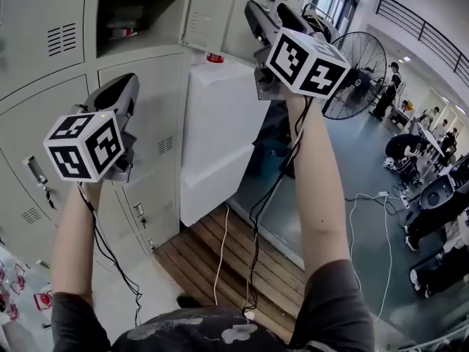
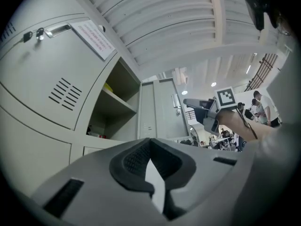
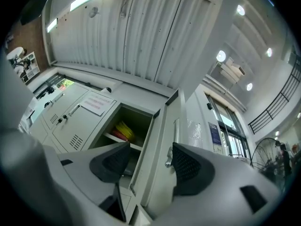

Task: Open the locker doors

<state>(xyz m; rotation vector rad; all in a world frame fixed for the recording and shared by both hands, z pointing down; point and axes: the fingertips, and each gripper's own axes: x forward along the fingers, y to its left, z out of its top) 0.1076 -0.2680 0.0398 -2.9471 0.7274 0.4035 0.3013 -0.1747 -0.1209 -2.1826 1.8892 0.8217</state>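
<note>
Both forearms were raised in the head view, each hand carrying a gripper with a marker cube (image 1: 84,145) at its rear. The left gripper (image 2: 150,147) had its pads brought together at the tips with nothing between them. In the head view it hung in front of a closed locker door (image 1: 150,108) in the middle row.

The right gripper (image 3: 150,163) was held higher, with its fingers (image 3: 190,166) standing wide apart and pressing on nothing. Its own view showed the open locker door (image 3: 162,135) beyond the gap between them, swung out edge-on with its metal handle (image 3: 170,147) facing the right-hand pad. In the head view that door (image 1: 209,13) stood just beside the gripper.

Behind the door lay the open compartment (image 3: 123,140) in the top row, with yellow items (image 3: 123,130) on its shelf. To its left a closed door carried a paper notice (image 3: 96,103).

Below, a white panel (image 1: 220,130) stood out from the locker bank, with a red cap (image 1: 215,58) on top of it; whether it was another door could not be told. A wooden platform (image 1: 242,259) lay at the lockers' foot with cables trailing over it. Farther off in the hall stood a pedestal fan (image 1: 359,68) and several people (image 1: 388,86).
</note>
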